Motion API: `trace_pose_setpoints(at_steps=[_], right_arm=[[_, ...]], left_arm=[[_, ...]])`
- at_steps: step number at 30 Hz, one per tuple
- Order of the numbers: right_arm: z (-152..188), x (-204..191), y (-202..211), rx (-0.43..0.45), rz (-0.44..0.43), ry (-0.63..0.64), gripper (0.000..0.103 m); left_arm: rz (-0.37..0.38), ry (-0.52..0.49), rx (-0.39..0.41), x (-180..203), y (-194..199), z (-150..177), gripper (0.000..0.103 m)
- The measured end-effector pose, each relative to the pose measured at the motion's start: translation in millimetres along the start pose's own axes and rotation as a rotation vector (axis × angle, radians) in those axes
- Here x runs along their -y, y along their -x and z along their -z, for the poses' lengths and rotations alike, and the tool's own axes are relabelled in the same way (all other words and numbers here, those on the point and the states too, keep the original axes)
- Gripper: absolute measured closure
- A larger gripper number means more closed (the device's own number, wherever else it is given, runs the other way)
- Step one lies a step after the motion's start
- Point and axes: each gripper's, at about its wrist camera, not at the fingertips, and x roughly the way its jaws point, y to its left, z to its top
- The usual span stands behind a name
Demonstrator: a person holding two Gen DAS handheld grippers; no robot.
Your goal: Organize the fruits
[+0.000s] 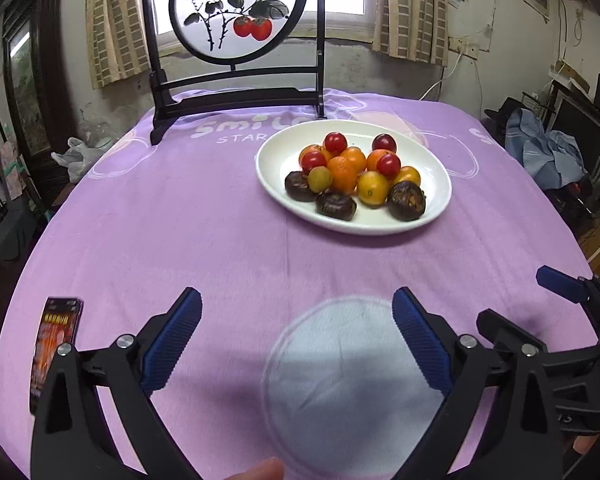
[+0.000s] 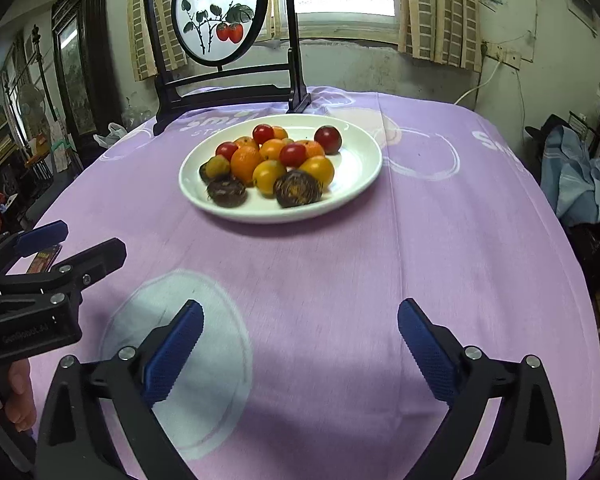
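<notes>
All the fruits [image 1: 354,174] sat heaped together on the white plate [image 1: 284,196], reds, oranges and dark ones mixed, so no sorting by kind showed. Both tools hung back on the near side of the plate, well apart from it. The left gripper [image 1: 296,340] had its jaws spread wide and held nothing; the right gripper [image 2: 300,344] did likewise. That fit either a pile awaiting sorting or fruit already gathered in 1 dish.

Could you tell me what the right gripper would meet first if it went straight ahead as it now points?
Probably bare purple tablecloth. The open right gripper points just right of the white plate; depth is unclear.
</notes>
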Motion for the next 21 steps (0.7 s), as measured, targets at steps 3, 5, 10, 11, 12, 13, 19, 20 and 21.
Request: trace_pose_setpoints(at_steps=[3,5,10,11,12,13,19,20,21], right_arm=[[18.5,-7.9,8.1,-0.008,-0.002,0.011,0.005],[26.4,-12.1,11.1,-0.006,0.005,0.020,0.005],[37.0,-12.4,13.0,-0.011,-0.012,-0.016,0.005],[37.7,-11.8,13.1,-0.011,-0.017,-0.024,0.005],[38.4,-11.2,13.4,-0.011,-0.020,-0.029,0.005],[39.1,-10.9,13.6,-0.010,-0.021,-0.031,0.005],[43.5,-12.1,4.8,-0.034,0.012,-0.009,0.005],[44.3,-11.7,3.6,-0.036,0.014,-0.009,0.005],[44.8,-11.1,2.4,-0.040,0.012,-0.012,0.005]], left_arm=[[0.028,0.008,-0.020,-4.2,7.1,15.0,0.009],[0.029,0.007,-0.012,-5.3,12.1,22.1,0.009],[0.040,0.007,0.000,-5.4,20.0,33.7,0.008],[0.046,0.009,-0.005,-5.9,20.1,35.4,0.008],[0.049,0.008,-0.010,-5.7,19.9,37.6,0.008],[0.049,0.006,-0.013,-5.4,18.9,38.6,0.008],[0.050,0.018,-0.059,-6.7,4.4,44.0,0.007],[0.048,0.023,-0.068,-7.4,1.5,44.7,0.007],[0.046,0.024,-0.072,-8.1,-0.7,45.4,0.007]])
